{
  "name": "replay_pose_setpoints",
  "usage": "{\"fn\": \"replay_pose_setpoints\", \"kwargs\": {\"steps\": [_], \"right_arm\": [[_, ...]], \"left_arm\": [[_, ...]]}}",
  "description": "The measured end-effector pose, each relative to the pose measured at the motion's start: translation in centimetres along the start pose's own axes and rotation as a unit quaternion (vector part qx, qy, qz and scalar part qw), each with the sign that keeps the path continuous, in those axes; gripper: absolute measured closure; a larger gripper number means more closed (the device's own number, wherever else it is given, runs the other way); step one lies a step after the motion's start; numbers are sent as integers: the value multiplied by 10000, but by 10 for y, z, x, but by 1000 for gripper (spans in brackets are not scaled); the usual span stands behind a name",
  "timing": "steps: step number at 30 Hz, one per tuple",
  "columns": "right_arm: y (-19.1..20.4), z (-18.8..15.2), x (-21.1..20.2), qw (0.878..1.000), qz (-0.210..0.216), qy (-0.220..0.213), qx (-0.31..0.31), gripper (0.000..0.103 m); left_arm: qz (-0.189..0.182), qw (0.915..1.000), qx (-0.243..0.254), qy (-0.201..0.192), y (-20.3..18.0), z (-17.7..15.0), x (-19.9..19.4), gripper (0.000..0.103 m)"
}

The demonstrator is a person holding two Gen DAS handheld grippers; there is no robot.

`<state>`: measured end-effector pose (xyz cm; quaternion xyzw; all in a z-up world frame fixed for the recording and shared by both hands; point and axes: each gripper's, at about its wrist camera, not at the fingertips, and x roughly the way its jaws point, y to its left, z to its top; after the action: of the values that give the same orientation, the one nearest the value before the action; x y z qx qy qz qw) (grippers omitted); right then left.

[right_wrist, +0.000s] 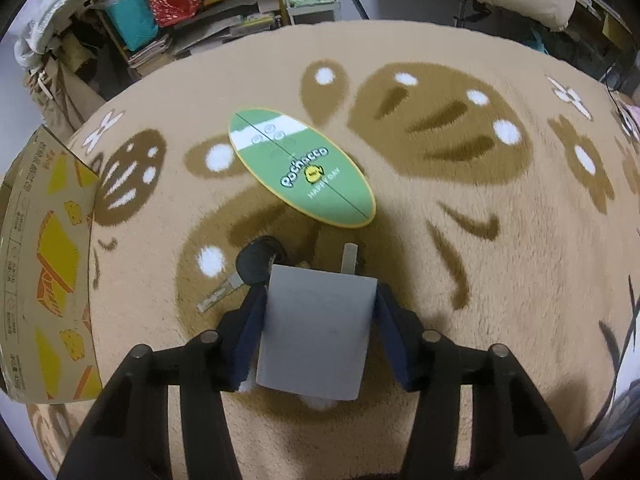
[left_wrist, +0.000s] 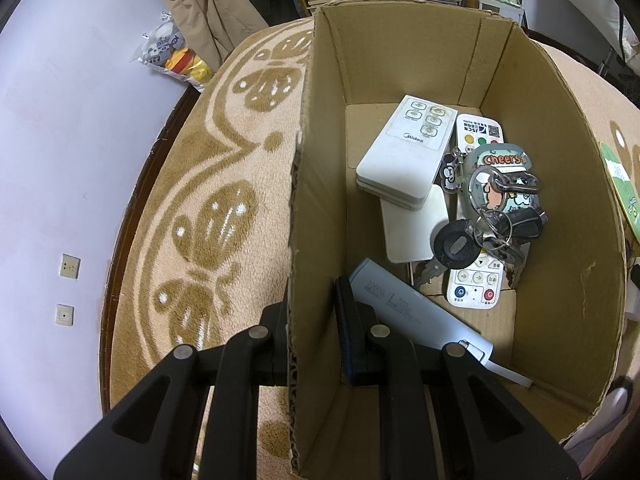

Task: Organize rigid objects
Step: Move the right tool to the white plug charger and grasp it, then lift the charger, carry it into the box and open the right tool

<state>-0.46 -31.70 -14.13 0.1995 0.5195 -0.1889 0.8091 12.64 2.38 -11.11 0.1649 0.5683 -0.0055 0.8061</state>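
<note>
Right gripper [right_wrist: 318, 328] clamped on a grey charger block [right_wrist: 316, 332] above the rug — carry level into the cardboard box [left_wrist: 560, 160], beside the remotes [left_wrist: 404, 148], while left gripper [left_wrist: 316, 336] pinches the box wall steady.

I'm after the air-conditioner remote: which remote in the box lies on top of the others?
The white Midea remote, stacked on another white slab; the JSCN remote lies lower, half buried under the keys.
</note>
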Motion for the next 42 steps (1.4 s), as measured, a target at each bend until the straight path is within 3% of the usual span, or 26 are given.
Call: {"fn": "replay_pose_setpoints", "kwargs": {"steps": [10, 18, 35, 42], "right_arm": [[24, 16, -17, 9982, 416, -397, -193, 47], [68, 37, -34, 9925, 837, -686, -574, 47], [176, 72, -91, 9643, 1686, -1412, -1478, 47], [207, 72, -97, 9543, 1947, -1446, -1746, 47]], "left_arm": [[-11, 10000, -8, 6, -1, 0, 0, 86], [-16, 10000, -10, 6, -1, 0, 0, 86], [-57, 10000, -24, 17, 0, 0, 2, 86], [-69, 10000, -35, 19, 0, 0, 3, 86]]}}
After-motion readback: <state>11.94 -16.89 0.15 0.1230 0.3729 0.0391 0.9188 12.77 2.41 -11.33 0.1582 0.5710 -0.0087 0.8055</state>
